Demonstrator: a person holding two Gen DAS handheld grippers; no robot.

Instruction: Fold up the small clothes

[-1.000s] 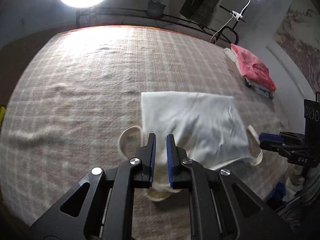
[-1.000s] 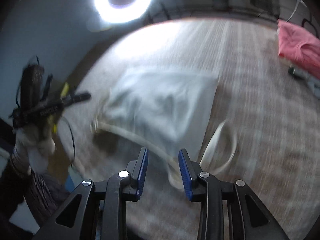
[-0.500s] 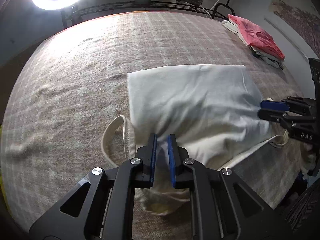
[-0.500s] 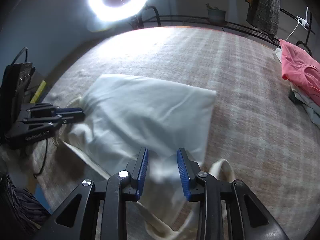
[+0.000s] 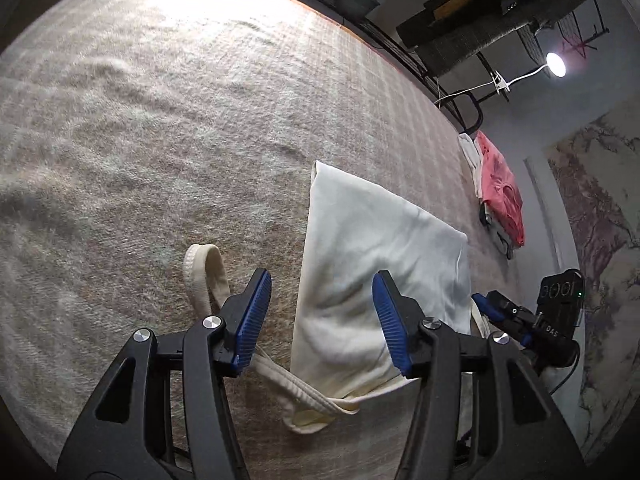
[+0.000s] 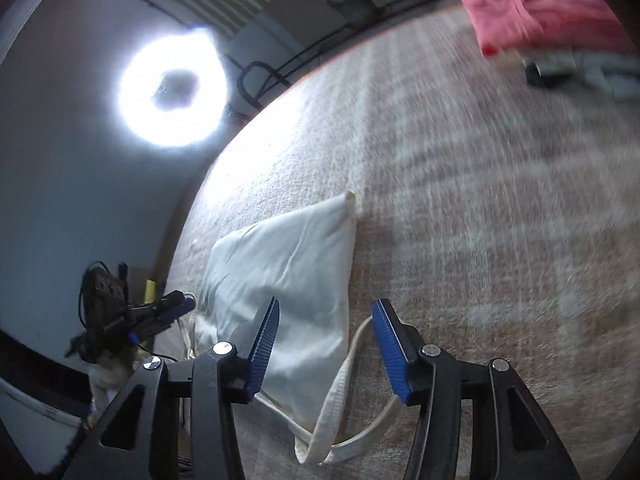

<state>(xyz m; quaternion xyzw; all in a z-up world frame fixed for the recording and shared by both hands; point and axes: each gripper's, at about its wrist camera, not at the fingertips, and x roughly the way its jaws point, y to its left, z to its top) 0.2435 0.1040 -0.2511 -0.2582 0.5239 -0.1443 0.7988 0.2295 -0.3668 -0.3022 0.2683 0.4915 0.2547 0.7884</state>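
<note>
A cream cloth bag with long straps [image 5: 372,264] lies flat on the woven blanket, also in the right wrist view [image 6: 296,276]. My left gripper [image 5: 322,322] is open and empty, its jaws spread above the bag's near edge, one strap loop [image 5: 204,276] to its left. My right gripper [image 6: 326,348] is open and empty over the bag's other near corner, a strap [image 6: 340,408] between its jaws. Each gripper shows in the other's view: the right one [image 5: 504,316], the left one [image 6: 160,312].
The beige plaid blanket [image 5: 160,120] covers the whole surface. A stack of folded clothes with a pink garment on top [image 5: 500,188] sits at the far right edge, also in the right wrist view [image 6: 536,4]. A ring light [image 6: 172,92] shines behind.
Both grippers have opened wide and let go of the bag, which now lies flat. Both cameras have pulled back and tilted; the right wrist view is blurred by motion.
</note>
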